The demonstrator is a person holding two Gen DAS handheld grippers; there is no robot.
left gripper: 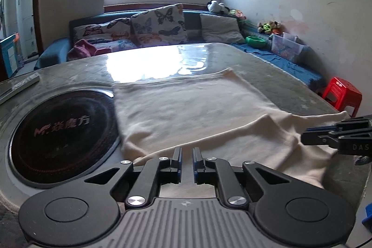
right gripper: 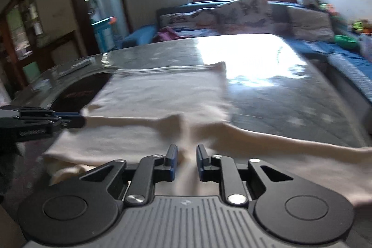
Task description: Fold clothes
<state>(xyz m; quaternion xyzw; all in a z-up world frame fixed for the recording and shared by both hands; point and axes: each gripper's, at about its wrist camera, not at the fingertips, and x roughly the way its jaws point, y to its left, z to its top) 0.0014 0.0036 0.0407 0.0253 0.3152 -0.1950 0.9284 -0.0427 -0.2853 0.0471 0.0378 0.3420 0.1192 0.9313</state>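
Observation:
A cream garment (left gripper: 186,104) lies spread on the glass-topped table (left gripper: 290,85), its near part lifted into a fold. My left gripper (left gripper: 186,155) sits at the garment's near edge, its jaws narrow with cloth between them. My right gripper (left gripper: 302,135) comes in from the right, and creases in the cloth run toward its tips. In the right wrist view, which is blurred, the garment (right gripper: 162,90) bunches up between the narrow jaws of the right gripper (right gripper: 187,152). The left gripper (right gripper: 82,119) meets the garment's left corner, where a taut ridge starts.
A black round hob (left gripper: 62,131) is set into the table beside the garment's left edge. A flat object (left gripper: 21,85) lies at the far left. A sofa with butterfly cushions (left gripper: 158,24) stands behind the table, and a red stool (left gripper: 341,94) at its right.

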